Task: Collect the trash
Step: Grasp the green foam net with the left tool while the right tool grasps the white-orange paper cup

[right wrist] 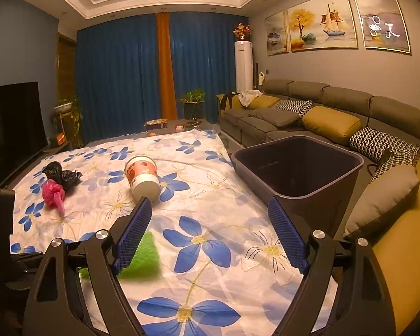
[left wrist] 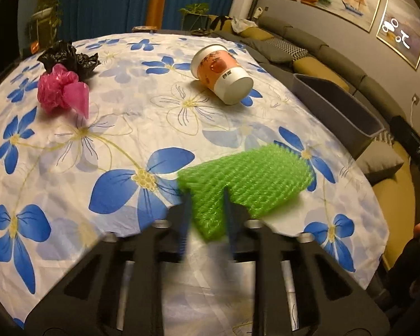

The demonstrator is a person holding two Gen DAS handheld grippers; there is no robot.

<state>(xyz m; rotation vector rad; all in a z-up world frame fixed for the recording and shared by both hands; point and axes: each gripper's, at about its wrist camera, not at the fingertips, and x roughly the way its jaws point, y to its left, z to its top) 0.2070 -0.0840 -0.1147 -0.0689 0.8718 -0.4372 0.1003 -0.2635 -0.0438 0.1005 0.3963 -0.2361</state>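
The left gripper [left wrist: 207, 210] has its jaws pinched on the near edge of the green foam net [left wrist: 249, 179] on the flowered cloth [left wrist: 120, 128], so this looks like the picking-up step, and next it likely needs lifting over to the gray bin [right wrist: 299, 168] farther off, while the right gripper [right wrist: 210, 224] waits with jaws wide apart and empty.

The left wrist view looks steeply down, close over the white tablecloth with blue flowers [left wrist: 126, 117], toward the blue curtains. The right wrist view sits higher and further back, facing more level across the room. Both share the tipped orange-and-white paper cup [left wrist: 222, 77], the green foam net [left wrist: 254, 179] and the grey plastic bin [right wrist: 299, 168].
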